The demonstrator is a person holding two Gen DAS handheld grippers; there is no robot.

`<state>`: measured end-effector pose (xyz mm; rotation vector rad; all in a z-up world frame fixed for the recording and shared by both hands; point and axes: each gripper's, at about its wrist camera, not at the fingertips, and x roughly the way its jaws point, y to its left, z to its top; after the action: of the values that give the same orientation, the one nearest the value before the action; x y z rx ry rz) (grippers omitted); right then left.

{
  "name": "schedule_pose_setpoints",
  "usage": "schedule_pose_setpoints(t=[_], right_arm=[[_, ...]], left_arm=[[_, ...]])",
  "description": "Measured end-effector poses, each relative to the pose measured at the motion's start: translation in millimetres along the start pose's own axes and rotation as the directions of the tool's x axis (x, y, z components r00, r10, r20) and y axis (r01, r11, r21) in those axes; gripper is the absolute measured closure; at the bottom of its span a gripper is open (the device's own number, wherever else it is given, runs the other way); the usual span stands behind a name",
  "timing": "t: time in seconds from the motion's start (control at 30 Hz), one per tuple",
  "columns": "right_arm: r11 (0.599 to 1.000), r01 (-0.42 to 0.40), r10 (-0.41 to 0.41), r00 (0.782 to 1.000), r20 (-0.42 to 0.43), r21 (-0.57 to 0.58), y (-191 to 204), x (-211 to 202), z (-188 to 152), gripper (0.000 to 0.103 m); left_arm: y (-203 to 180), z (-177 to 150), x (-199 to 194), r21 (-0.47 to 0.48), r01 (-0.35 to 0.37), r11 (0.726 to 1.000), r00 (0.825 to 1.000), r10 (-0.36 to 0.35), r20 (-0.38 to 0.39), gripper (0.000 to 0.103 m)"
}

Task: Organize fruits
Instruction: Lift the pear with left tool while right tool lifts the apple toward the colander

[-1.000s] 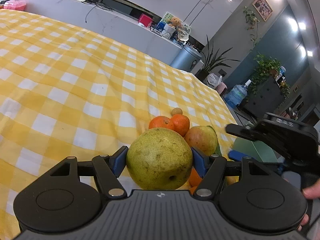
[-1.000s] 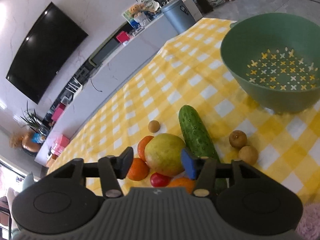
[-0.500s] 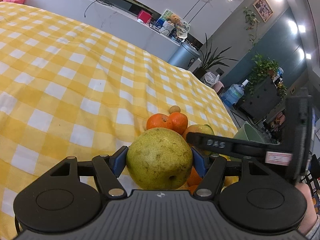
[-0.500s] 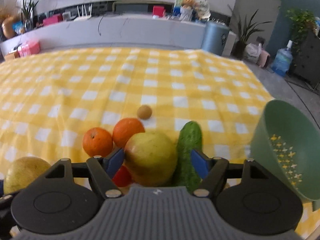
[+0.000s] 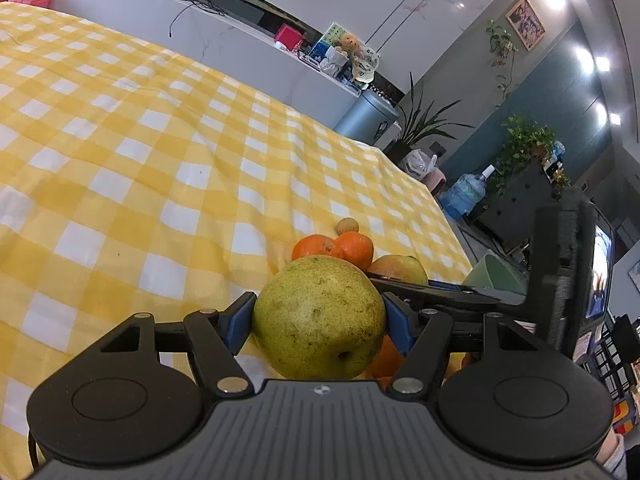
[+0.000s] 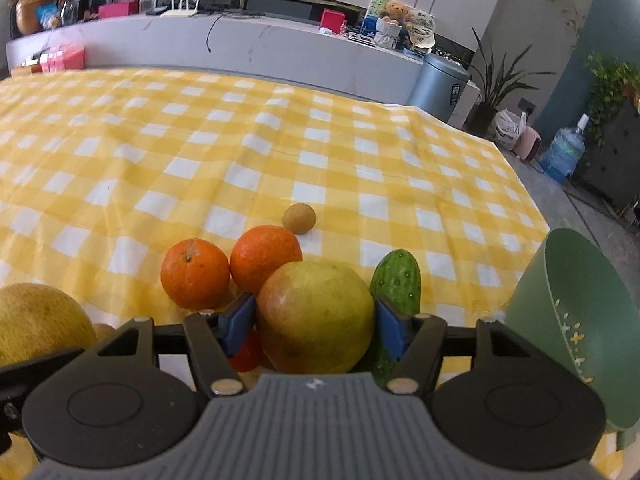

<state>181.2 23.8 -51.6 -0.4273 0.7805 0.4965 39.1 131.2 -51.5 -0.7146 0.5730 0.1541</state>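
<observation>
Yellow-checked cloth (image 6: 224, 152), grey counter (image 6: 256, 52) behind — left tool (image 5: 319, 316) grips pear (image 5: 319, 318); right tool (image 6: 314, 322) closing round apple (image 6: 316, 318), contact unclear.

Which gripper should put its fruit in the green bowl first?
Right, probably. The green bowl stands right beside the right gripper, whose jaws are closing around the apple. The left gripper holds its pear farther away.
</observation>
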Motion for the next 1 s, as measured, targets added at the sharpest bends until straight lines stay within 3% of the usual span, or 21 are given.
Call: schedule_pose_setpoints(t=[0.17,0.33,0.43,0.6,0.67,0.77,0.83,0.93,1.0], right_arm=[[0.985,-0.104,0.094,0.992,0.082,0.135,-18.8,-21.2,1.8,0.041],[0.936,-0.274,0.244,0.957,0.156,0.221,-30.5,-57.8,-4.4,0.041],[0.898,-0.371,0.351,0.928,0.124,0.234,-27.7,-74.1,-10.7,0.041],[0.861,-0.457,0.468,0.884,0.003,0.223,-3.7,-79.4,-11.0,0.041],[0.866,-0.46,0.475,0.879,-0.037,0.197,8.3,-77.8,-9.6,0.041],[0.904,-0.402,0.419,0.901,-0.111,0.15,30.0,-68.0,-3.8,0.041],[0.925,-0.353,0.374,0.913,-0.163,0.142,38.8,-57.1,-4.9,0.041],[0.952,-0.287,0.304,0.926,-0.222,0.107,48.2,-42.7,-7.7,0.041],[0.958,-0.275,0.288,0.933,-0.215,0.086,54.2,-38.4,-7.3,0.041]], left_arm=[[-0.7,4.2,-7.6,0.012,0.004,1.0,1.0,-0.004,-0.003,0.026],[6.7,9.8,-21.4,-0.002,-0.015,1.0,1.0,0.015,-0.002,0.026],[11.2,14.3,-29.8,0.014,-0.069,0.998,0.997,0.069,-0.014,0.026],[17.7,13.8,-39.7,0.07,-0.133,0.989,0.984,0.14,-0.107,0.026],[19.3,12.0,-40.2,0.119,-0.19,0.975,0.969,0.206,-0.136,0.026],[24.2,10.2,-32.3,0.19,-0.262,0.946,0.934,0.299,-0.197,0.026],[31.1,8.8,-27.9,0.181,-0.284,0.941,0.92,0.321,-0.224,0.026],[34.6,8.3,-26.6,0.174,-0.273,0.946,0.927,0.308,-0.216,0.026],[34.3,8.3,-25.6,0.181,-0.273,0.945,0.931,0.307,-0.2,0.026]])
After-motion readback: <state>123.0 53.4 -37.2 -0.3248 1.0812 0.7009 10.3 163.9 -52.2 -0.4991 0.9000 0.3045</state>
